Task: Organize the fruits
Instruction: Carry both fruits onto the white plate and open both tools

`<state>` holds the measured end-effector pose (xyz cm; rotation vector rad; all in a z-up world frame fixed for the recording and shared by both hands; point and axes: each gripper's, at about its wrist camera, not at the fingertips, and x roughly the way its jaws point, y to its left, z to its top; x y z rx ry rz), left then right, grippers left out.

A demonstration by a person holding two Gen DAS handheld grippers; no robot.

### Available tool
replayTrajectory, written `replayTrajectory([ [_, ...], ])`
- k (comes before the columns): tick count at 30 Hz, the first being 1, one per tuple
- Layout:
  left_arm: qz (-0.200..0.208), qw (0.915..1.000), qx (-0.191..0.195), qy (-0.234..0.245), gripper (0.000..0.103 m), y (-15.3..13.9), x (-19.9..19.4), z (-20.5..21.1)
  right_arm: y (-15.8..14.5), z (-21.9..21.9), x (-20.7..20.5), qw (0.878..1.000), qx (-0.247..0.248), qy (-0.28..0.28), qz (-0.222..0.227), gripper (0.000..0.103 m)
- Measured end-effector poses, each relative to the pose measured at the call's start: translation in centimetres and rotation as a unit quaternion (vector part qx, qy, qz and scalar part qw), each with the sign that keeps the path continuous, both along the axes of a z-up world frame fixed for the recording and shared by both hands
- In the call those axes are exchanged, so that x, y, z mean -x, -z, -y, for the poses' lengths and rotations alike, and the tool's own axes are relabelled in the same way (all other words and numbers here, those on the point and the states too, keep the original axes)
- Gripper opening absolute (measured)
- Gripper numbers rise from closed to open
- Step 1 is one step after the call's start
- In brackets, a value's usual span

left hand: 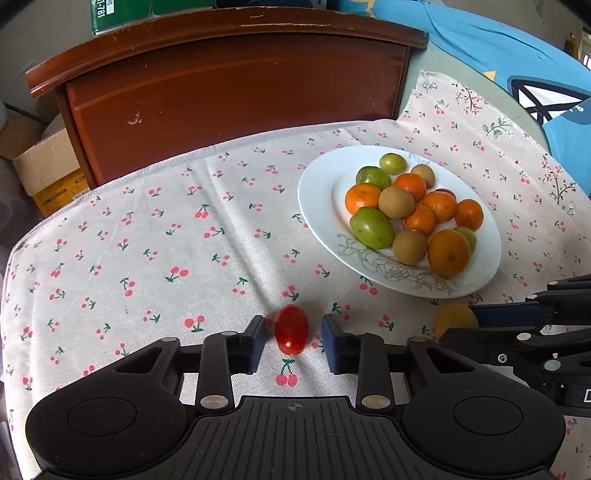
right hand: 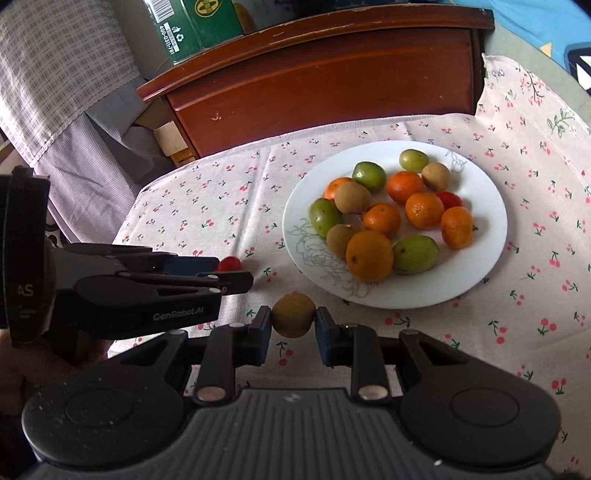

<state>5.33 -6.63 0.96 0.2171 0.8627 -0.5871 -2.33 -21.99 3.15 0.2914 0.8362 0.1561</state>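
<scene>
Tomato (left hand: pixel 291 329) lies lengthwise along slightly open left tongs (left hand: pixel 293 326), ungripped; right tongs (right hand: pixel 293 319) clamp brown fruit (right hand: pixel 294 314).

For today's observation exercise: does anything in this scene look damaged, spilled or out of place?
The wooden cabinet behind the table is damaged: pale chips mark its front and its top edge is scuffed. Nothing is spilled; the fruit lies heaped on the plate.

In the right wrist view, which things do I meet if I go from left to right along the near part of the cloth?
left gripper → red cherry tomato at its tips → brown round fruit pinched by the right gripper → white plate of fruit.
</scene>
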Motion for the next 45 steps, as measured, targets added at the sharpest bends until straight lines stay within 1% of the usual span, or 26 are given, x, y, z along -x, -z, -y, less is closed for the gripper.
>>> replayTrajectory([
  [6, 0.0, 1.0, 0.002, 0.001, 0.018, 0.0, 0.1, 0.0, 0.1, 0.1, 0.1, 1.0, -0.002, 0.001, -0.002, 0.026],
  [14, 0.001, 0.9999, 0.015, -0.005, 0.017, -0.9, 0.3, 0.1, 0.2, 0.4, 0.0, 1.0, -0.008, 0.003, -0.004, 0.026],
  [21, 0.023, 0.9987, 0.046, -0.007, 0.017, -3.1, 0.6, 0.3, -0.6, 0.9, 0.1, 1.0, -0.012, 0.01, 0.009, 0.026],
  [25, 0.044, 0.9966, 0.07, -0.002, 0.017, -4.9, 0.3, 1.2, -1.7, 1.5, 0.1, 0.999, -0.012, 0.02, 0.024, 0.026],
  [28, 0.049, 0.9949, 0.088, 0.004, 0.017, -5.9, 0.0, 2.0, -2.8, 2.3, 0.1, 0.999, -0.004, 0.031, 0.036, 0.026],
  [31, 0.063, 0.9944, 0.084, 0.015, 0.017, -6.6, 0.0, 2.4, -3.9, 3.3, -0.1, 0.998, 0.007, 0.04, 0.041, 0.026],
  [33, 0.051, 0.9949, 0.084, 0.023, 0.018, -7.0, -0.3, 1.9, -4.4, 4.1, -0.1, 0.998, 0.014, 0.039, 0.041, 0.026],
  [34, 0.044, 0.9954, 0.084, 0.015, 0.018, -6.9, -0.4, 1.6, -4.6, 4.5, 0.0, 0.998, 0.016, 0.039, 0.042, 0.026],
  [36, 0.023, 0.9966, 0.079, 0.002, 0.018, -6.1, -0.5, 1.3, -4.7, 5.3, 0.2, 0.998, 0.01, 0.046, 0.042, 0.026],
  [38, -0.001, 0.9978, 0.065, 0.012, 0.02, -4.9, -0.3, 1.7, -4.8, 5.8, 0.0, 0.998, -0.003, 0.054, 0.042, 0.026],
  [42, -0.014, 0.998, 0.034, 0.051, 0.021, -3.3, 1.1, 3.0, -4.7, 6.2, -0.2, 0.997, -0.006, 0.062, 0.041, 0.026],
  [45, -0.014, 0.9971, 0.02, 0.073, 0.021, -2.6, 1.9, 3.8, -4.5, 6.5, -0.4, 0.997, -0.009, 0.066, 0.04, 0.026],
])
